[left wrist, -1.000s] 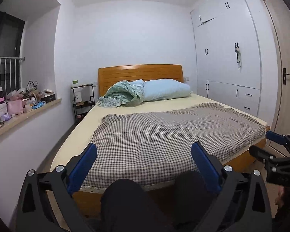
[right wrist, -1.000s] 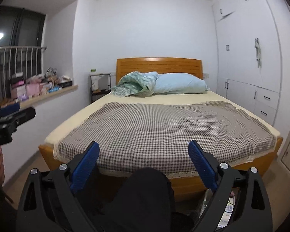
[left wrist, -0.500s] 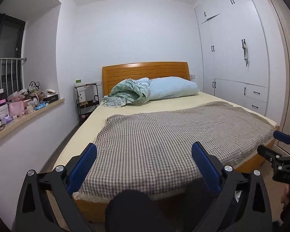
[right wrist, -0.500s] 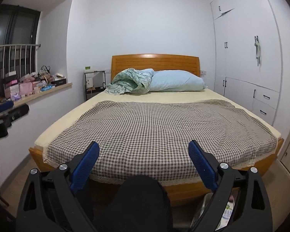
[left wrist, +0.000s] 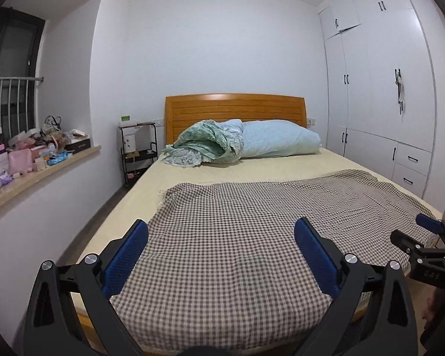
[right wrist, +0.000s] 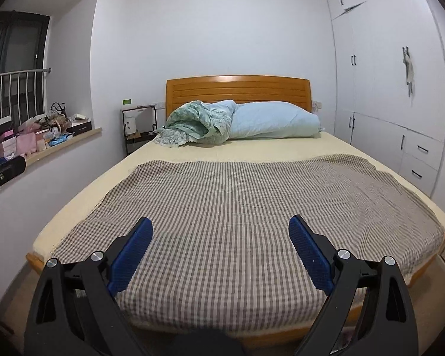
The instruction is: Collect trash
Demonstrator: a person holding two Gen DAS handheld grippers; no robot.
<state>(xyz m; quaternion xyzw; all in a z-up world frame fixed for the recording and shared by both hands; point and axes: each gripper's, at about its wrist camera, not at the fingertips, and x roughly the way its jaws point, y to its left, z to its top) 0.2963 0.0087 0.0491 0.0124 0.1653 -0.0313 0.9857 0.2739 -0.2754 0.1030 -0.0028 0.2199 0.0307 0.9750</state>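
Left gripper (left wrist: 221, 252) level, facing forward, blue pads (left wrist: 126, 258) spread wide with nothing between. Right gripper (right wrist: 221, 252) likewise level and forward, pads (right wrist: 308, 255) wide apart and empty. Side by side, each just visible at the edge of the other's view, the right one gripped from below by a hand (left wrist: 430, 311).

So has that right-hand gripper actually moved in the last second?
Yes. The right gripper has risen and tilted up: against the bed's wooden footboard, which has sunk lower in its view, more of the checked blanket top now shows.
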